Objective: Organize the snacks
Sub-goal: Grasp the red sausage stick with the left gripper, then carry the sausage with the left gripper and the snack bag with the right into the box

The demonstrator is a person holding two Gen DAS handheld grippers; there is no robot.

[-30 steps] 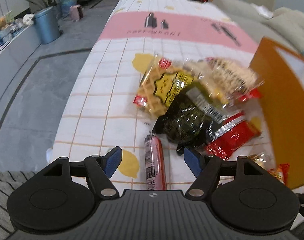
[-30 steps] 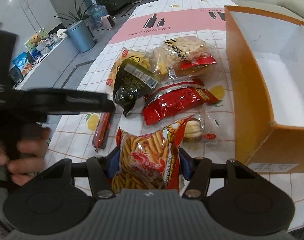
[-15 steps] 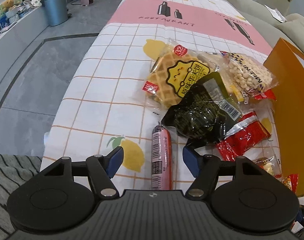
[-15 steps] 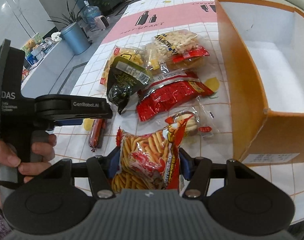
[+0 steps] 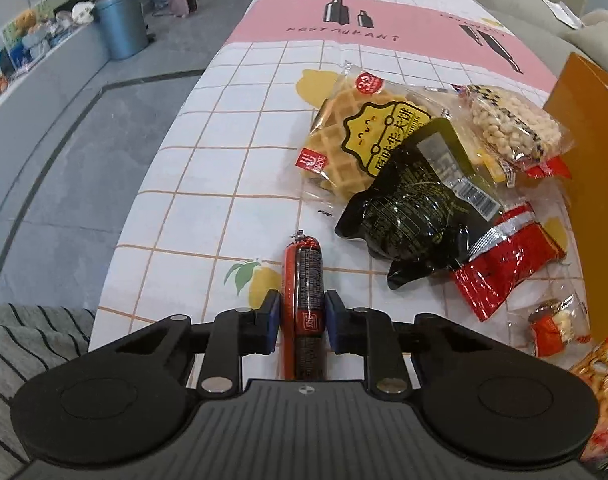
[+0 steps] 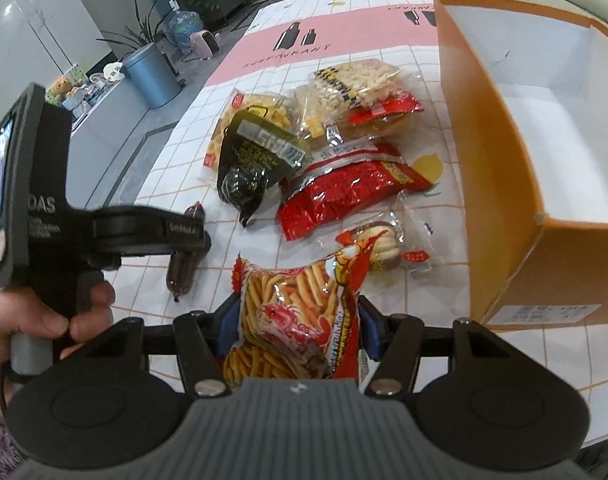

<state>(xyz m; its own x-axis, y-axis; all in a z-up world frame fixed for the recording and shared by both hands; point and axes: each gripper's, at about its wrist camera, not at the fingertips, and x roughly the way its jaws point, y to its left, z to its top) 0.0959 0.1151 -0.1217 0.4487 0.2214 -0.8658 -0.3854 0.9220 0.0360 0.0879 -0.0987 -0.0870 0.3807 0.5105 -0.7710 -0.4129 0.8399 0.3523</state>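
Left wrist view: the left tool (image 5: pixel 301 320) is clenched on the sausage (image 5: pixel 304 280), which lies lengthwise on the counter (image 5: pixel 207 168). Just beyond to the right sit a black pouch (image 5: pixel 412 212), a red pack (image 5: pixel 508 264) and a waffle pack (image 5: pixel 360 140), with the puff bag (image 5: pixel 512 124) farthest, beside the box (image 5: pixel 596 168).

Right wrist view: the right tool (image 6: pixel 297 328) grips the fries bag (image 6: pixel 295 312) near the counter's near edge. Only here are the box's white inside (image 6: pixel 552 120) and the small bun pack (image 6: pixel 384 244) plain; the bun pack lies between the fries bag and the box.
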